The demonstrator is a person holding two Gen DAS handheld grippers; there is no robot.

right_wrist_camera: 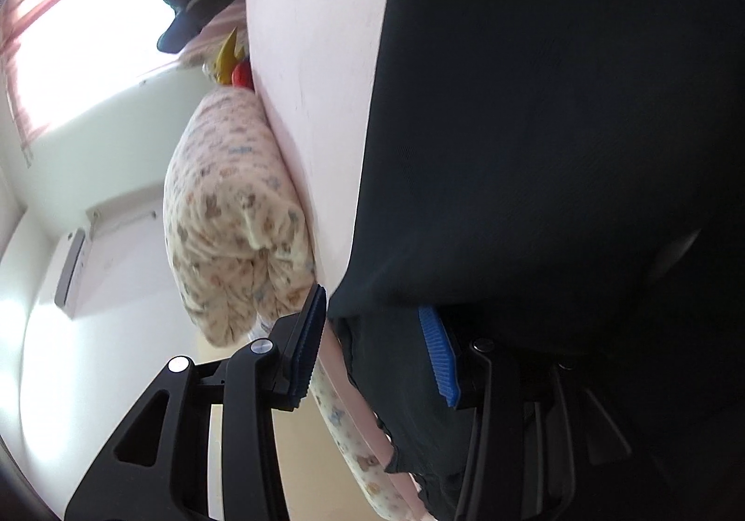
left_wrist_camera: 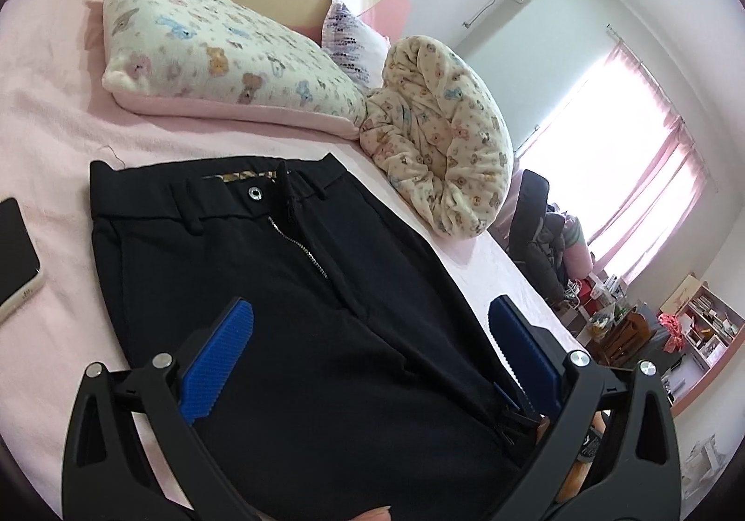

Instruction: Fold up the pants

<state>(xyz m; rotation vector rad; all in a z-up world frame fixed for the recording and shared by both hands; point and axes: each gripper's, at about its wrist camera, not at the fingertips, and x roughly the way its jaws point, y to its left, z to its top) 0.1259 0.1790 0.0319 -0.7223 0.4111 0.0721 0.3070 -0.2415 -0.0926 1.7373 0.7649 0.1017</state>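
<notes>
I am standing at a bed covered with a pale pink sheet. A pair of black pants lies flat on it in front of me, waistband farthest from me, with the metal button and the open zipper facing up.

My left claw hovers over the middle of the pants. Its two blue pads are spread wide apart, one on each side of the dark cloth, and neither presses on anything.

Through my right wrist camera the room looks tipped on its side. My right claw sits at the edge of the pants. Black fabric hangs over one blue pad and fills most of this view; the other pad is clear of it, with a gap between the two. I cannot tell whether the fabric is truly pinched.

Beyond the waistband lies a pillow with a teddy-bear print. Just beside it is a rolled-up blanket in a similar print. A phone rests face up on the sheet, near the left side of the pants but apart from them. A window with pink curtains is bright on the far wall.
</notes>
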